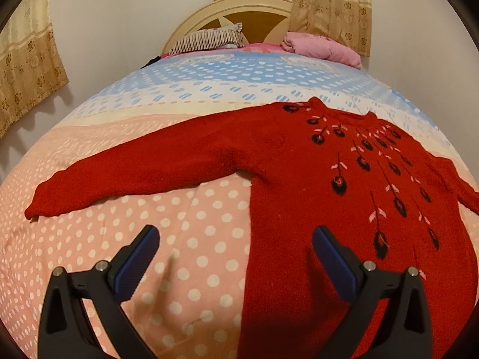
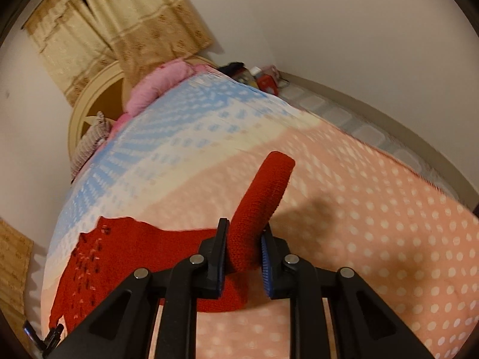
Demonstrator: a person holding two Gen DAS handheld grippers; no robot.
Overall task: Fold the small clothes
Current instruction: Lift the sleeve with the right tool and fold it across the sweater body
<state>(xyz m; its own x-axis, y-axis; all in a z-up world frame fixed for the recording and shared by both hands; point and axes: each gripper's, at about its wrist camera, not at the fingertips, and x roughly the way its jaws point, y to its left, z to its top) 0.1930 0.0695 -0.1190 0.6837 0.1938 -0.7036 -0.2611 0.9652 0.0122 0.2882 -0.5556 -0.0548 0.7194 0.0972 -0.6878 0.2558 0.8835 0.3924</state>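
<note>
Lying flat on the bed (image 1: 185,215), the red sweater (image 1: 314,179) fills the right half of the left wrist view, front side up with its dark embroidered flowers showing. Its collar (image 1: 344,110) points toward the headboard (image 1: 239,9), and one sleeve (image 1: 134,173) stretches out to the left, its cuff ending well short of the bed's left edge. The left claw (image 1: 235,239) hovers released above the polka-dot bedspread, its two blue-padded fingers spread wide; the right finger hangs over the sweater's side edge, the left finger over bare bedspread. Open pink spread lies between the sleeve and the claw. At the far end sit a striped pillow (image 1: 206,40) and a pink blanket (image 1: 323,49), well apart from the sweater. Curtains (image 1: 323,3) hang behind the headboard.

From the right wrist view, which is blurred, the right claw (image 2: 242,248) is clenched on the sweater's other sleeve (image 2: 260,197), which stands up between the pads with its cuff pointing away, raised off the bed. The sweater's body (image 2: 119,254) lies to the left of the claw. To the right, a wide stretch of dotted bedspread (image 2: 374,224) runs to the bed's edge, with floor tiles (image 2: 338,113) and wall beyond.
</note>
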